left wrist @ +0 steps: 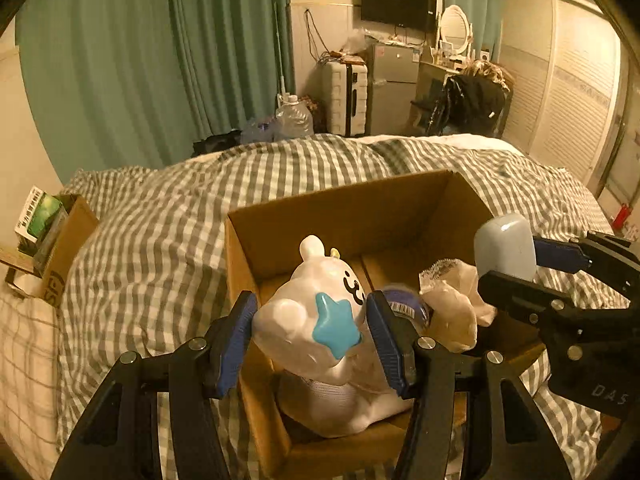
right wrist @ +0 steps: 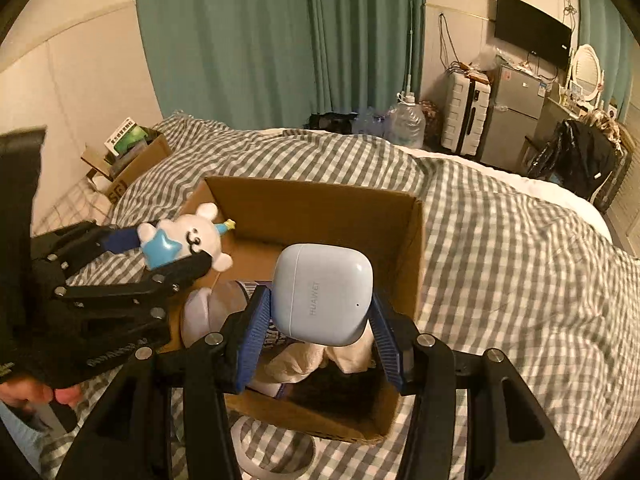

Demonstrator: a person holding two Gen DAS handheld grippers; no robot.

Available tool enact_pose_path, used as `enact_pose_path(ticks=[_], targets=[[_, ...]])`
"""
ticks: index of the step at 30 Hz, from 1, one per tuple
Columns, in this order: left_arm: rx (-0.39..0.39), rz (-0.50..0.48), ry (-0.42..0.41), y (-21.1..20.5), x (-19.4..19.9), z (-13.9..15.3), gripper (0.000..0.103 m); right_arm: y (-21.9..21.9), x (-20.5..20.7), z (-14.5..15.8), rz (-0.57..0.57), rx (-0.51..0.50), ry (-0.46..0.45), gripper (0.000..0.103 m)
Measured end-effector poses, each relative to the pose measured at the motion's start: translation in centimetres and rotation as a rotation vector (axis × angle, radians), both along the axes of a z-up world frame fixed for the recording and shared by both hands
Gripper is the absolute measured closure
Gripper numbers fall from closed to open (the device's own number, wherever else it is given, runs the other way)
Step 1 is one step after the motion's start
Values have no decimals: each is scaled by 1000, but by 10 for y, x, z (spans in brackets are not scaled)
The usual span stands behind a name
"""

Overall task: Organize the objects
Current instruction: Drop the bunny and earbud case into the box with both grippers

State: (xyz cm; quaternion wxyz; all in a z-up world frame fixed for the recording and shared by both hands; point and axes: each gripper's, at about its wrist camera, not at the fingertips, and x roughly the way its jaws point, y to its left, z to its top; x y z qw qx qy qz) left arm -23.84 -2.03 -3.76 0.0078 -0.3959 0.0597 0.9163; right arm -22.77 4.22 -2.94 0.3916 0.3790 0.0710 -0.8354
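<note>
My left gripper point(left wrist: 310, 344) pinches the light, glossy, slippery white bear figurine with a blue star point(left wrist: 320, 320) at its waist over the open brown cardboard box point(left wrist: 340, 204), while my right gripper point(right wrist: 320, 332) clamps the smooth, hard pale-blue earbud case point(right wrist: 324, 292) by its flat sides.

My cardboard box point(right wrist: 404, 240) sits on the bed point(right wrist: 500, 240). Bear figurine point(left wrist: 316, 320) over box's left side, earbud case point(right wrist: 324, 292) over its right. Smaller box point(right wrist: 140, 160) far left.

left gripper point(left wrist: 311, 338): black linkage, silver screws | fingers point(left wrist: 236, 340): blue ribbed pads | right gripper point(right wrist: 320, 332): same
</note>
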Motion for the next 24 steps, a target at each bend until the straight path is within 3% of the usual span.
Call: enact_pose_path(ticks=[3, 4, 5, 6, 8, 12, 18, 24], targets=[[45, -4, -9, -2, 8, 6, 45, 9, 7, 9, -13, -28, 31, 49], [55, -7, -2, -2, 13, 11, 43, 12, 10, 15, -26, -38, 44, 35], [64, -11, 8, -2, 17, 16, 41, 16, 13, 22, -38, -49, 54, 29], [73, -10, 22, -2, 24, 23, 36, 24, 19, 33, -54, -72, 68, 26], [78, 3, 42, -2, 36, 36, 10, 33, 26, 49, -61, -96, 74, 26], [75, 33, 87, -3, 67, 65, 8, 57, 45, 83, -95, -111, 95, 24], [44, 58, 138, -11, 117, 92, 2, 92, 75, 109, -121, -125, 83, 18], [-37, 134, 143, -14, 141, 77, 0, 105, 106, 97, -137, -67, 98, 14]])
